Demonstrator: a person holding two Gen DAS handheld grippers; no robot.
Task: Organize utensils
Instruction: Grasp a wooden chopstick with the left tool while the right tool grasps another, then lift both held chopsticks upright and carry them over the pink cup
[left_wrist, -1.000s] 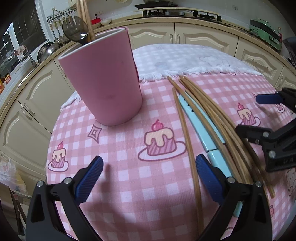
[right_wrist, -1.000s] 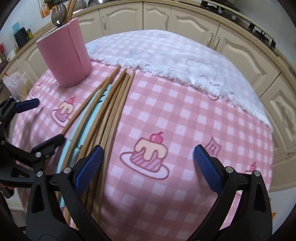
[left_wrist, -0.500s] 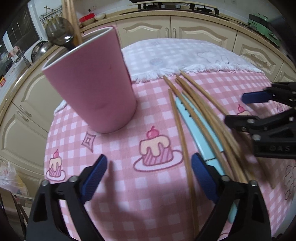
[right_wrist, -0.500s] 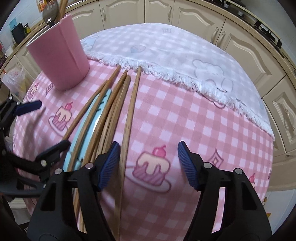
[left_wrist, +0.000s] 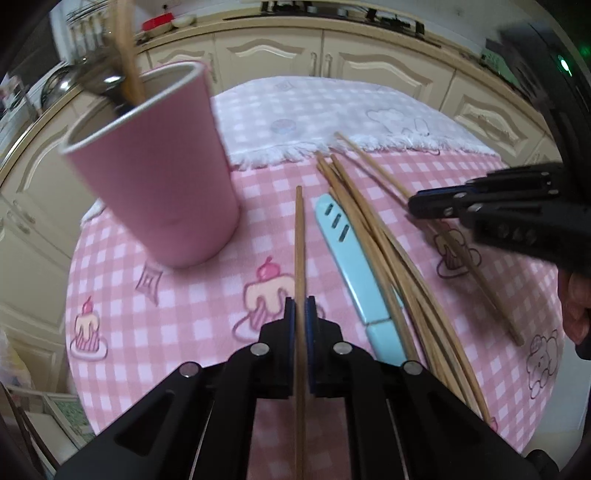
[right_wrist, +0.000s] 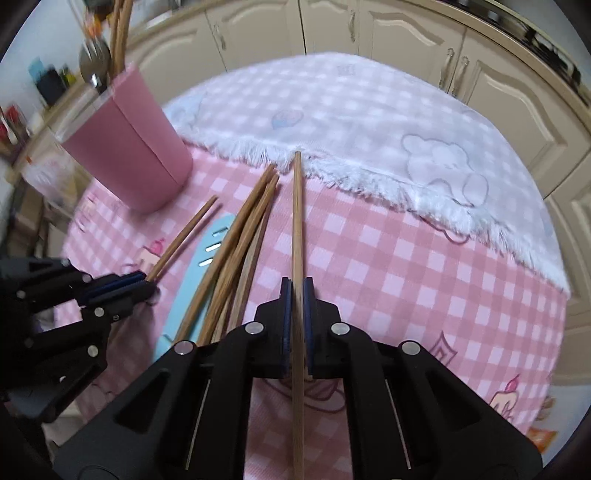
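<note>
My left gripper (left_wrist: 300, 309) is shut on a single wooden chopstick (left_wrist: 299, 243) that points away over the pink checked cloth. My right gripper (right_wrist: 296, 291) is shut on another wooden chopstick (right_wrist: 297, 221). Between them lie several loose chopsticks (left_wrist: 373, 229) and a light blue utensil (left_wrist: 351, 258) on the cloth; they also show in the right wrist view (right_wrist: 240, 251). A pink cup (left_wrist: 159, 166) stands at the left with a spoon and chopsticks in it; it also shows in the right wrist view (right_wrist: 133, 155).
A white fringed cloth (right_wrist: 351, 122) covers the far half of the round table. Cream kitchen cabinets (left_wrist: 332, 62) curve around behind. The table edge drops off at the left (left_wrist: 74, 280) and right.
Both grippers went from wide open to shut, each on one chopstick. Both have lowered toward the table, and the gripped chopsticks have separated from the bundle.
</note>
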